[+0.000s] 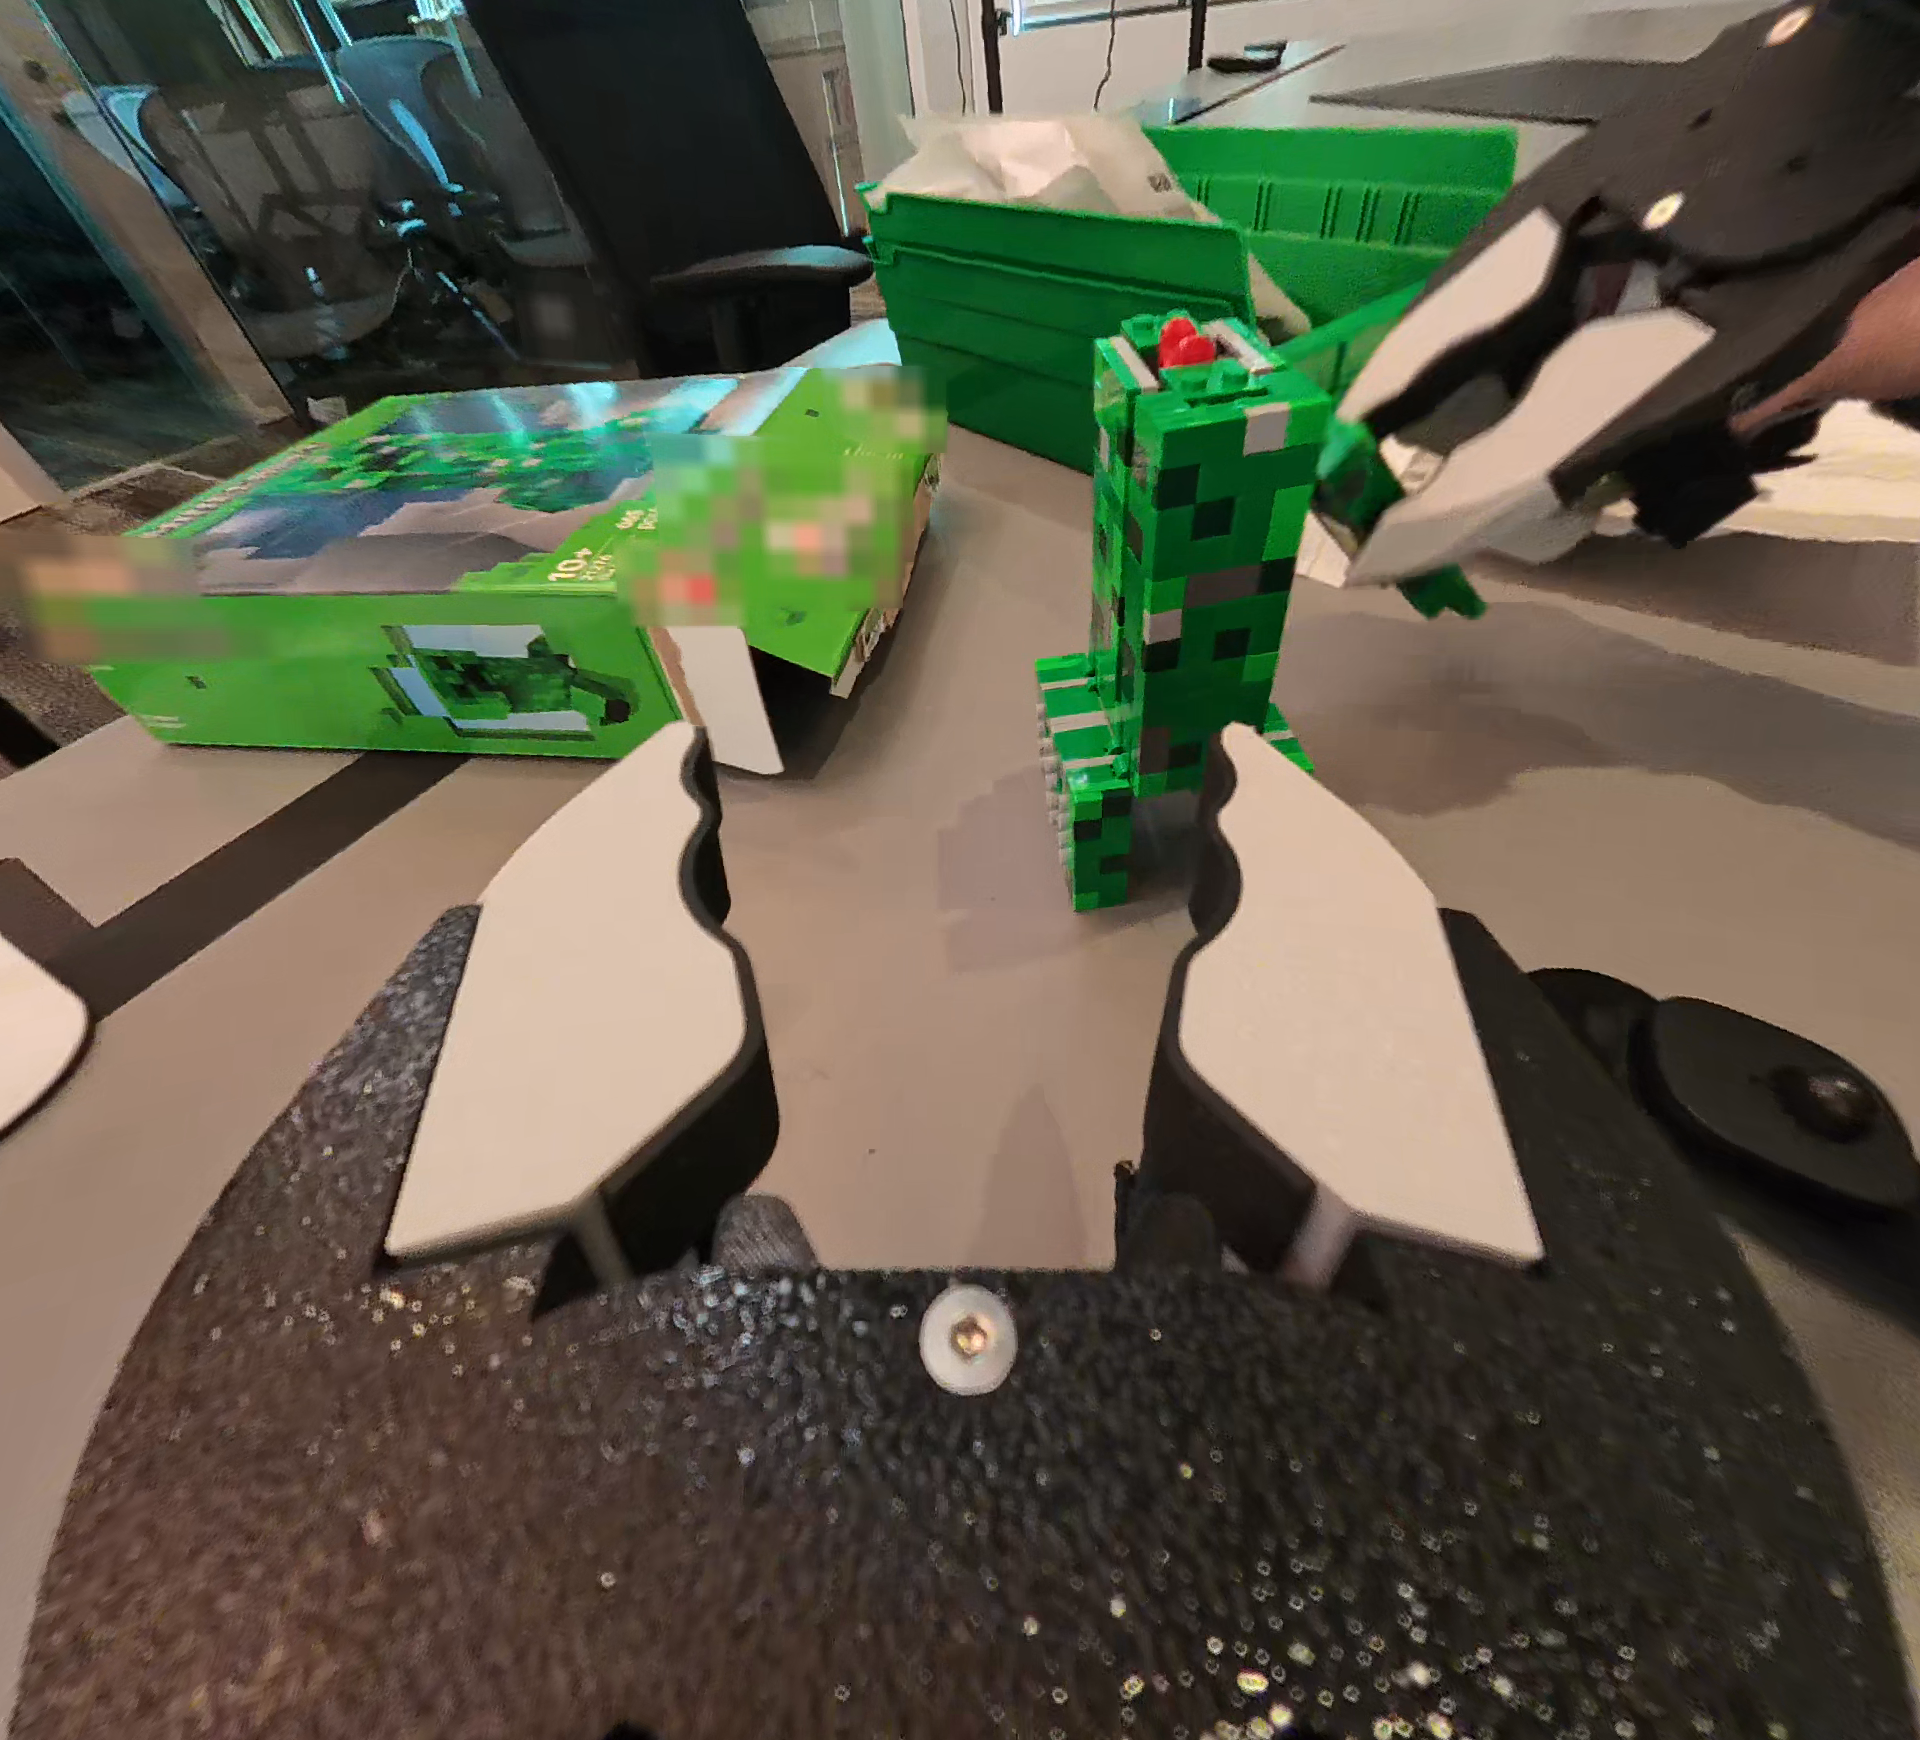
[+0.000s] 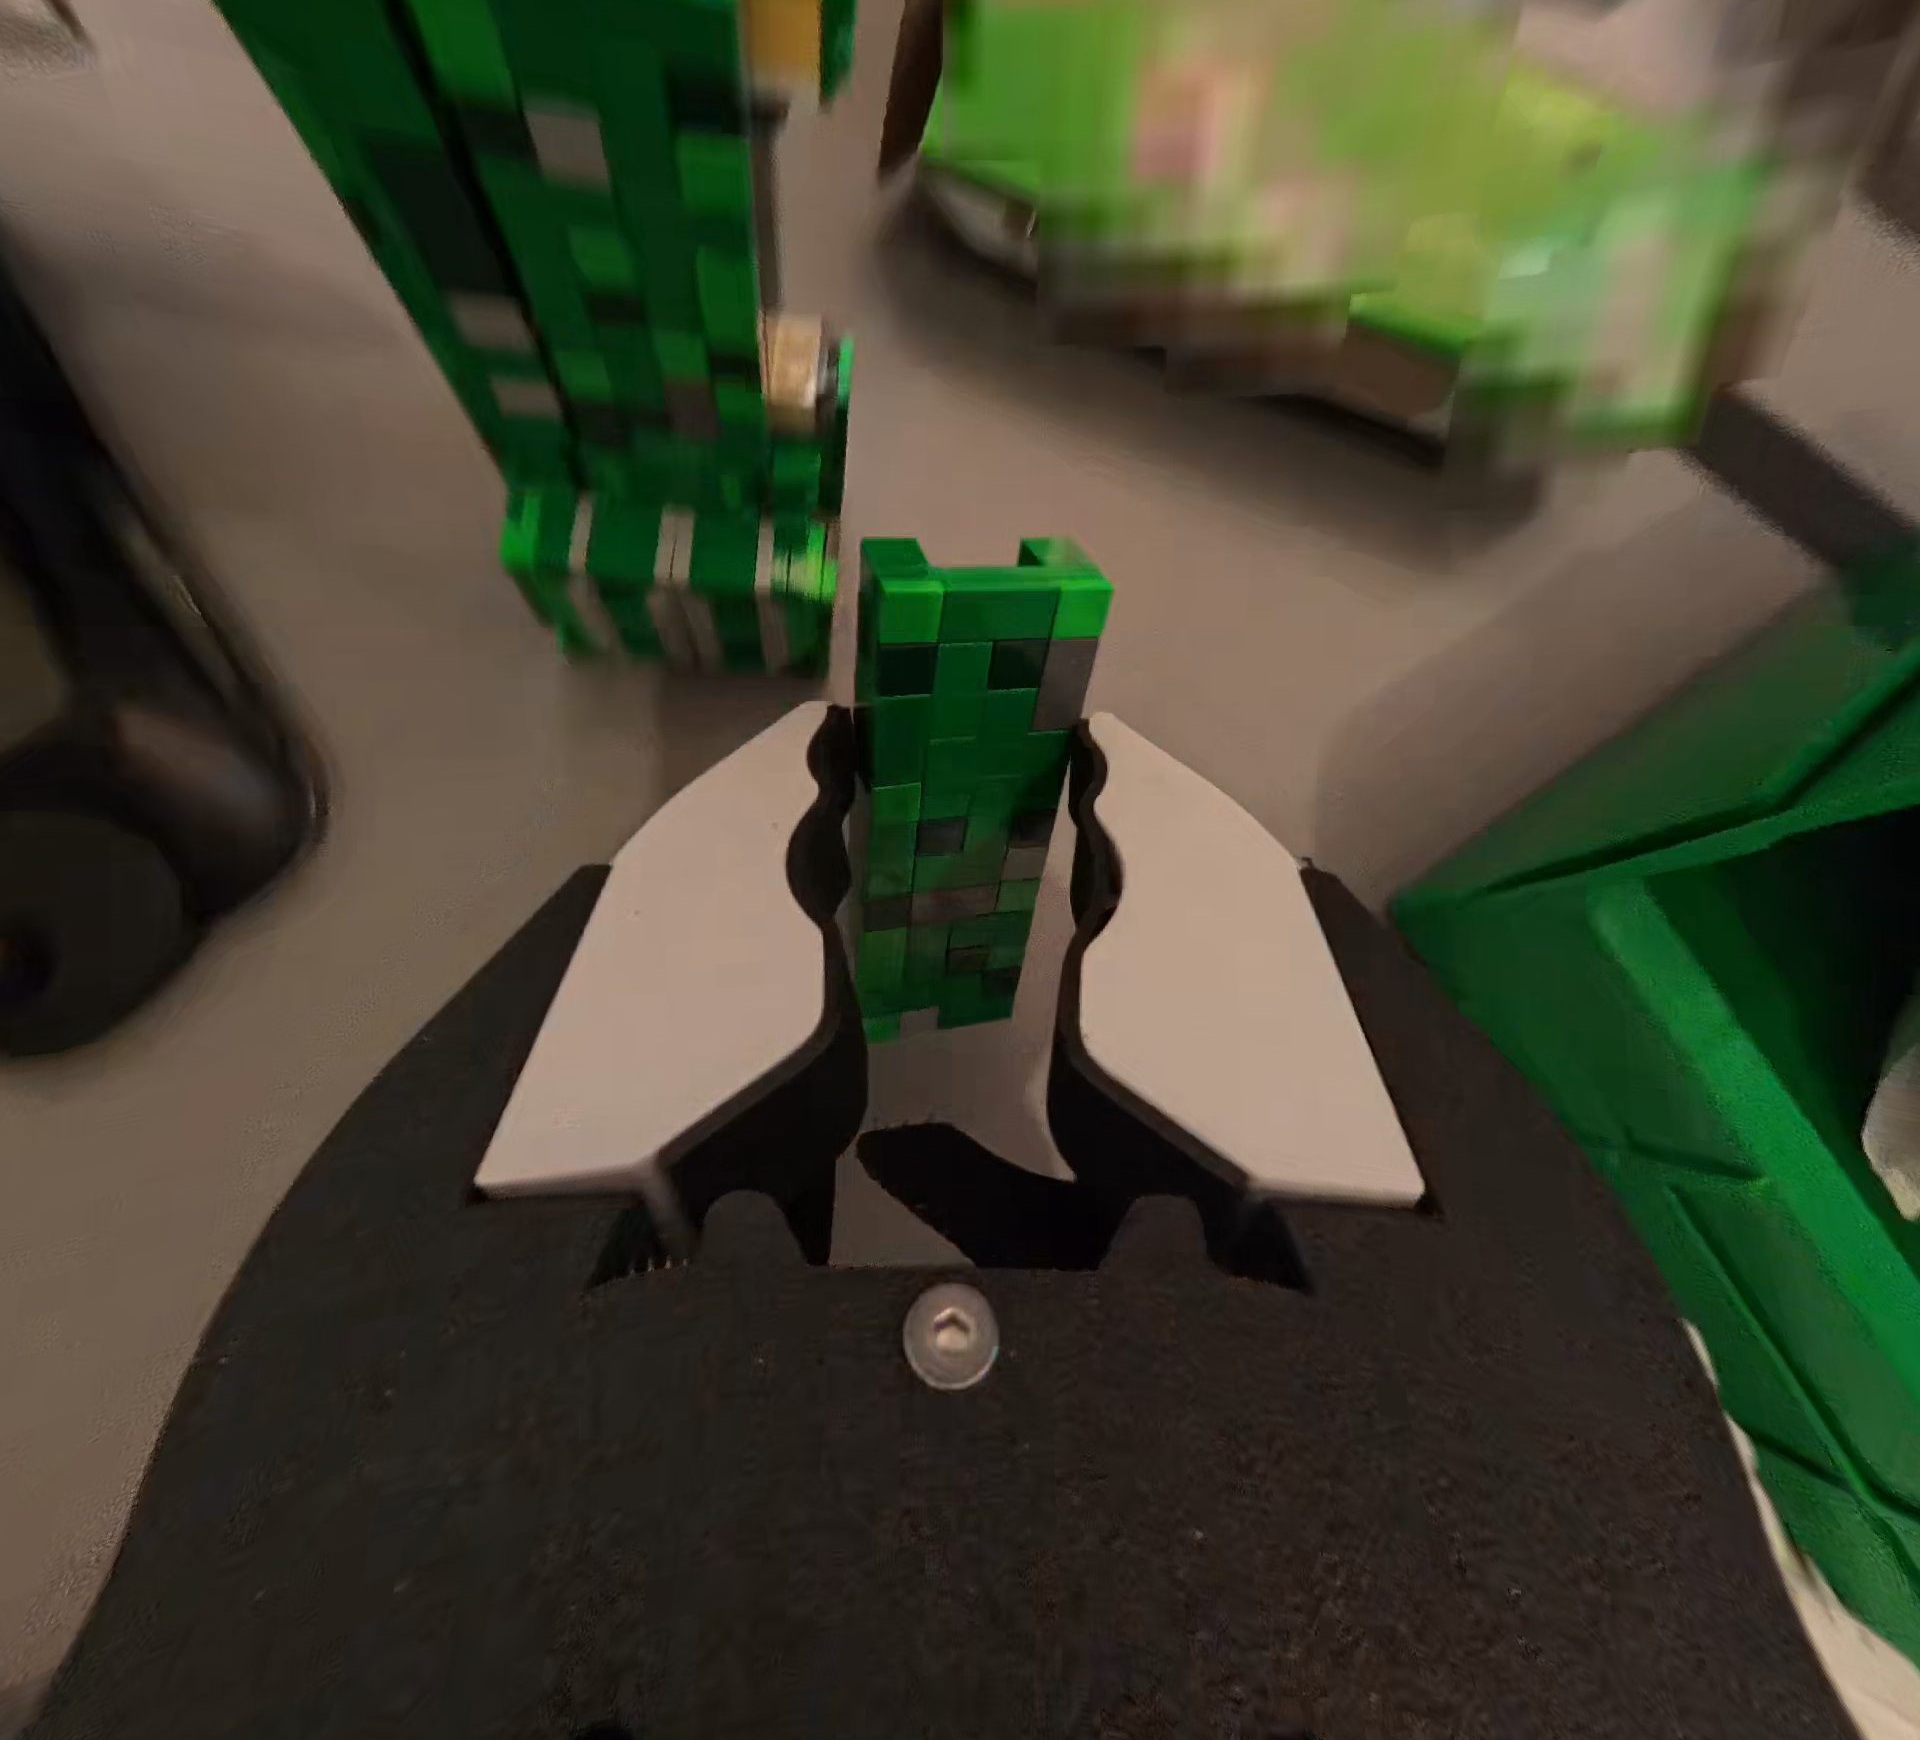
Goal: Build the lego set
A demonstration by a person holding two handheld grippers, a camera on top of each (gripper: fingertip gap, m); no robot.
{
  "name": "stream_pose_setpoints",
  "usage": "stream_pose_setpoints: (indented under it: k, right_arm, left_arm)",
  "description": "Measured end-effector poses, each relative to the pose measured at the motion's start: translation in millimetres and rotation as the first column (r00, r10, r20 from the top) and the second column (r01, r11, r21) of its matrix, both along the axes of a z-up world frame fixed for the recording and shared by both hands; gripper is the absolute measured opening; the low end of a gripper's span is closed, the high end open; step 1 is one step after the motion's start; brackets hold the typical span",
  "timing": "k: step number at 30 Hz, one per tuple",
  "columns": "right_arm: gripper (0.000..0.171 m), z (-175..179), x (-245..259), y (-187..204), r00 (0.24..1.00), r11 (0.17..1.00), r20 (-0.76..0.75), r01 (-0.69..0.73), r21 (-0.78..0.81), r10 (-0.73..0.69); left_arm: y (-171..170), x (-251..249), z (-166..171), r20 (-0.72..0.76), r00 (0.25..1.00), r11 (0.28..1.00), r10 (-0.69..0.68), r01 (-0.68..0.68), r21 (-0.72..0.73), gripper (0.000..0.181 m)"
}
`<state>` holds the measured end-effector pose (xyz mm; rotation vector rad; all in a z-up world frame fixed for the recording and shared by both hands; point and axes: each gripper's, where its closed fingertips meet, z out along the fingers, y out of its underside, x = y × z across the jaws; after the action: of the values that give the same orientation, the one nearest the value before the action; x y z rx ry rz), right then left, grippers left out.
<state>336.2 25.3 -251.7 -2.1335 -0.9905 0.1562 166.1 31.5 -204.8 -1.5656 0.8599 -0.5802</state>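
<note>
A tall green pixel-patterned lego figure body [image 1: 1184, 589] stands upright on the grey table, with a red piece [image 1: 1182, 343] in its open top. It shows blurred at the upper left of the right wrist view [image 2: 582, 256]. My left gripper [image 1: 961, 786] is open and empty, low in front of the figure's feet. My right gripper [image 2: 961, 740] is shut on a narrow green lego panel [image 2: 961, 817], held in the air beside the figure. In the left wrist view the right gripper [image 1: 1361, 495] hangs just right of the figure's upper body with that panel [image 1: 1361, 485].
The set's green cardboard box [image 1: 457, 589] lies open on the table at left. Green plastic bins [image 1: 1049, 308] with a white bag stand behind the figure; a bin [image 2: 1704, 1015] also fills the right of the right wrist view. Office chairs stand beyond the table. The red piece [image 1: 1182, 343] lies around 9 centimeters away from my left fingertips.
</note>
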Motion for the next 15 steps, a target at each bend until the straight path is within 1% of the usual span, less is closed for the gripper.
stream_pose_setpoints:
  k: [2,6,9,12,15]
  right_arm:
    - [0.039,-16,9,-8,0.992,0.996,0.126,-0.012,-0.094,0.024]
    - [0.039,-41,15,-24,0.970,0.966,0.230,-0.011,-0.259,0.073]
    - [0.039,-54,21,-30,0.947,0.942,0.306,0.012,-0.337,0.098]
    - [0.039,-63,23,-34,0.930,0.918,0.344,0.021,-0.395,0.126]
    - [0.039,-63,23,-35,0.933,0.903,0.334,0.022,-0.429,0.136]
  left_arm:
    - [-1,-7,4,0.021,1.000,1.000,0.003,-0.003,0.005,0.087]
    - [-2,-13,4,0.037,0.999,1.000,-0.013,0.013,-0.010,0.086]
    - [-5,-12,0,0.033,0.999,0.999,-0.029,0.029,-0.016,0.087]
    - [-8,-11,-1,0.032,0.998,0.999,-0.045,0.045,-0.013,0.087]
    - [-10,-11,-2,0.032,0.998,0.999,-0.051,0.051,-0.010,0.086]
